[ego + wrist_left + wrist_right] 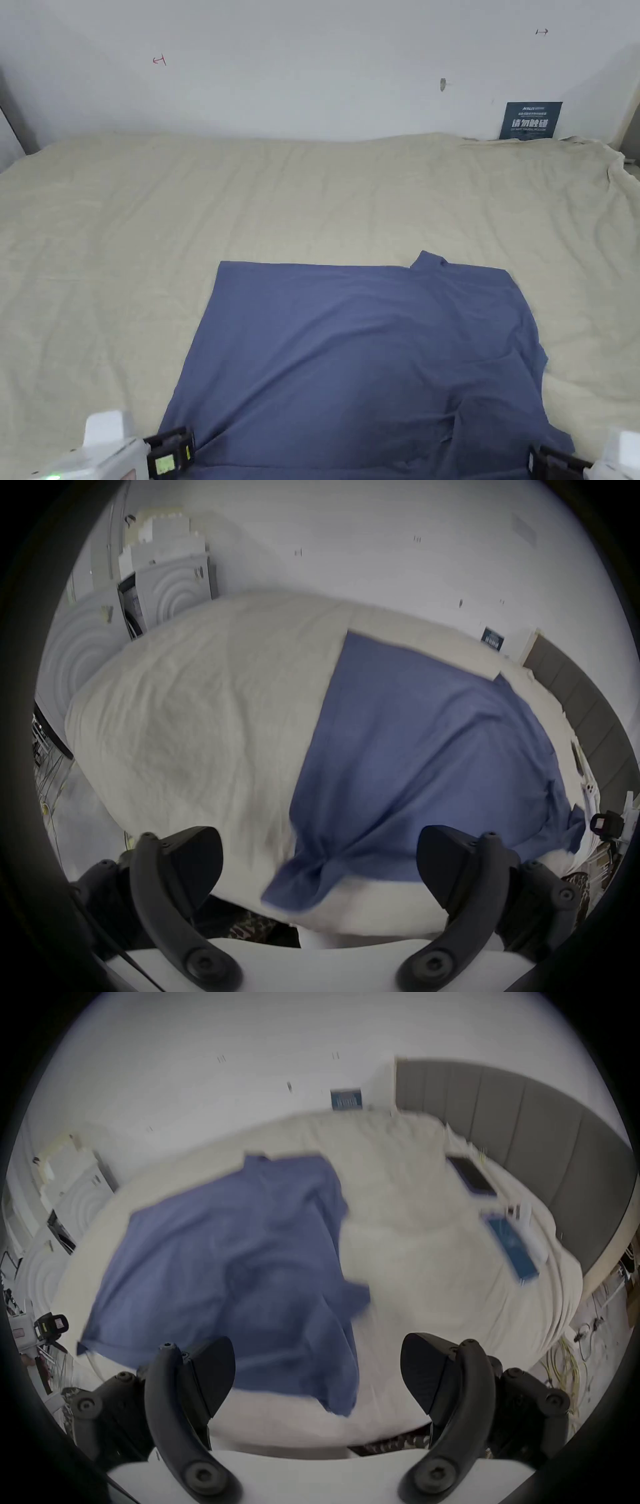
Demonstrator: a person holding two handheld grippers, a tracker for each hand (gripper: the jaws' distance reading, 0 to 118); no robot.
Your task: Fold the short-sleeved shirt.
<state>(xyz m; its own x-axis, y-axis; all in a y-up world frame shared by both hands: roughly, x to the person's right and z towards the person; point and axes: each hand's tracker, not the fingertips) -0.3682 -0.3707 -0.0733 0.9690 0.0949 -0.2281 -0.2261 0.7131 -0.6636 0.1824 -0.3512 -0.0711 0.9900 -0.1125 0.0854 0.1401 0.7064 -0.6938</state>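
**Shirt laid out, both near corners waiting to be pinched**

Shirt (362, 356) — blue, short-sleeved — lies spread on the cream bed (125, 250) in the lower centre of the head view, its near edge running off the bottom of the frame. The cloth is mostly flat, with a small flap poking up at the far edge and ripples bunched along the right side.

Our left gripper (318, 864) hangs over the near left corner with its jaws spread wide, nothing between them; in its own view that corner sits puckered in the lower middle of the frame. Our right gripper (318, 1376) is likewise spread and empty, with the shirt's near right corner low in its view.

We judge the step in hand to be taking hold of both near corners. To do it well, we should bite only the shirt's layers and not the bed sheet below, set both pinches evenly — and smooth the rumpled right side, lest creases get folded in.
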